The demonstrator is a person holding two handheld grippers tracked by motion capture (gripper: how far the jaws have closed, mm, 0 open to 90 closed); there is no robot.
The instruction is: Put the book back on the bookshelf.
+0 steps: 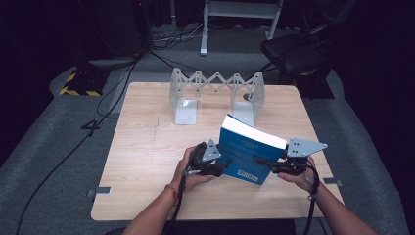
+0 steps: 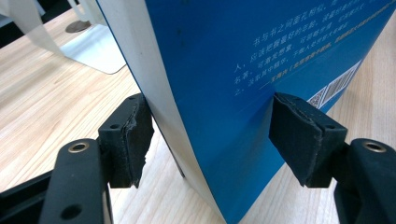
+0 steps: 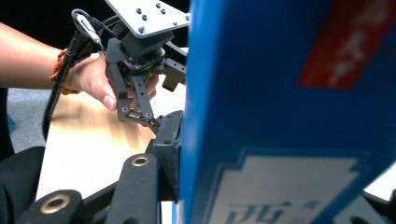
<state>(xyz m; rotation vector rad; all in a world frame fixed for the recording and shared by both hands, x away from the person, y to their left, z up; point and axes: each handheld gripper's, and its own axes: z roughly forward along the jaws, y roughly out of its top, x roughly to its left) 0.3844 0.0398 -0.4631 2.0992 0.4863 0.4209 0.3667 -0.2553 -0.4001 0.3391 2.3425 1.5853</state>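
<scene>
i'm holding the blue book (image 1: 248, 154) tilted just before the bookend rack (image 1: 218, 93) — right gripper (image 1: 266, 164) clenching its spine edge, left gripper (image 1: 221, 166) straddling it, released.

Blue book (image 2: 261, 60): glossy cover, matt paper page edges. Table (image 1: 147, 161) under it: pale wood-grain, smooth. Behind book, folding rack (image 1: 215, 90): matt grey metal.
</scene>
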